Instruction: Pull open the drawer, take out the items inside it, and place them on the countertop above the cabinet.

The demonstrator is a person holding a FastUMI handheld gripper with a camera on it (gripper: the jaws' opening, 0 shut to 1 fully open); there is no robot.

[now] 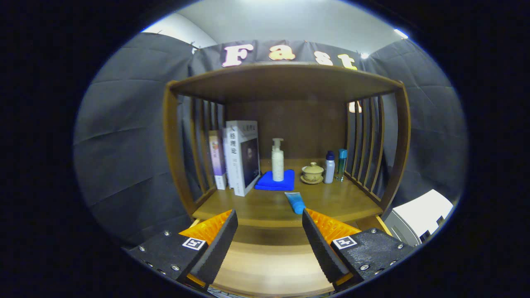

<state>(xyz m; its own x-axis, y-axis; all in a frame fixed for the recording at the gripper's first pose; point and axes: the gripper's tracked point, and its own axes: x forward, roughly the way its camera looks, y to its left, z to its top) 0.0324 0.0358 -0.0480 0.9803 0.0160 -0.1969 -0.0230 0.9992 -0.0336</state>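
Observation:
My gripper [269, 215] is open, with nothing between its black-padded fingers [219, 244]. It hovers in front of the wooden cabinet, level with the front edge of the countertop [256, 207]. A blue tube [295, 202] lies on the countertop near that edge, just ahead of the right finger and apart from it. Below the edge, between the fingers, is a pale wooden surface [269, 265]; I cannot tell whether it is the drawer's inside or its front.
Further back on the countertop stand upright books [242, 157], a white pump bottle [277, 161] on a folded blue cloth [269, 182], a lidded cup on a saucer [312, 171] and two slim bottles [330, 167]. Slatted sides and a top shelf [285, 80] enclose it. A white box [422, 217] sits to the right.

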